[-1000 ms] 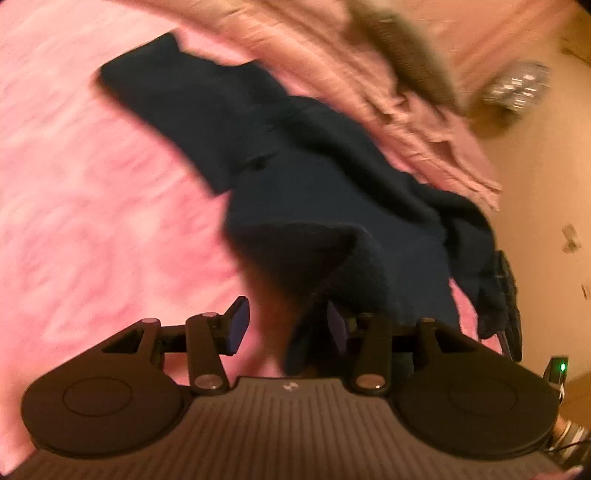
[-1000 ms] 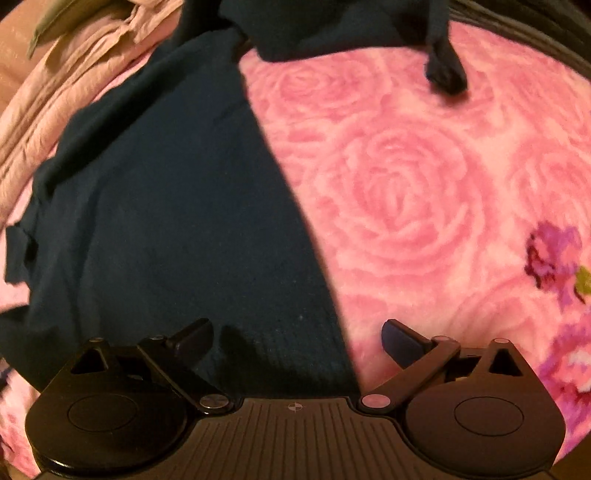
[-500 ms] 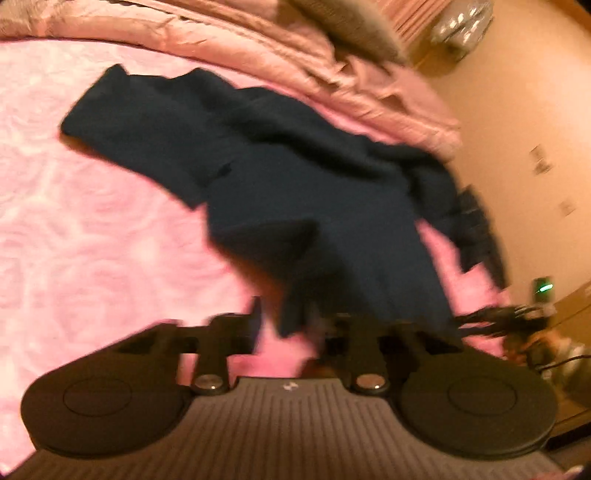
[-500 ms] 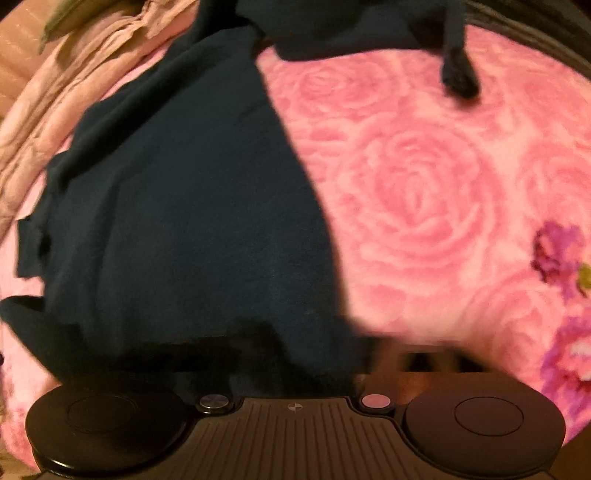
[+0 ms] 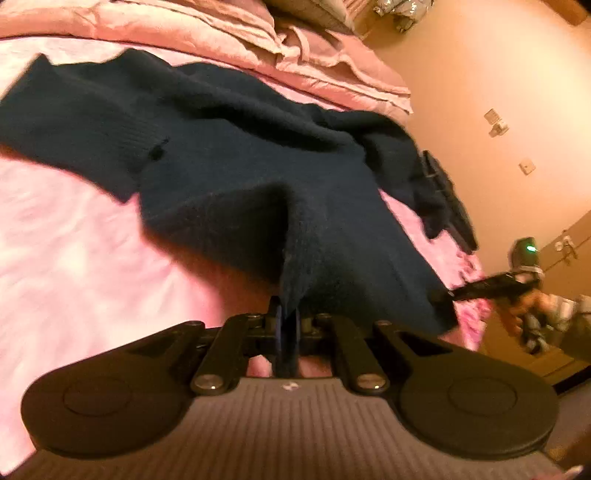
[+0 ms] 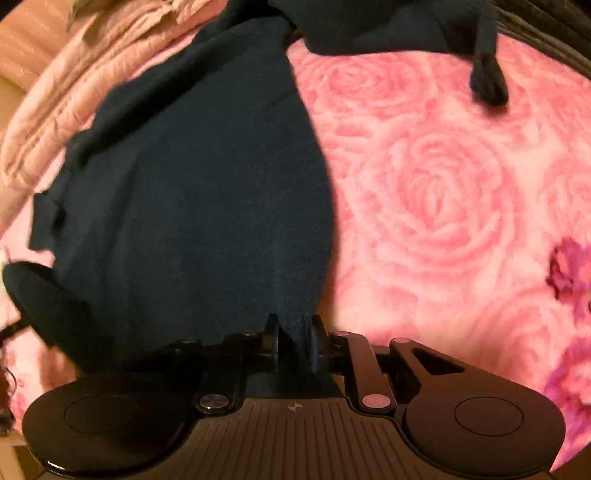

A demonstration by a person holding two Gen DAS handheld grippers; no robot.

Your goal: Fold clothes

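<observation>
The navy sweater (image 5: 229,155) lies spread on the pink bed (image 5: 74,258). The left gripper (image 5: 285,325) is clenched on its hem; the right gripper (image 6: 295,339) is closing its jaws on the hem too. Best lift both evenly, keeping the edge taut.

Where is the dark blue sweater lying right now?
The dark blue sweater lies spread on the pink rose blanket, just below the rumpled pink bedding. Its near edge is pinched by both tools.
</observation>
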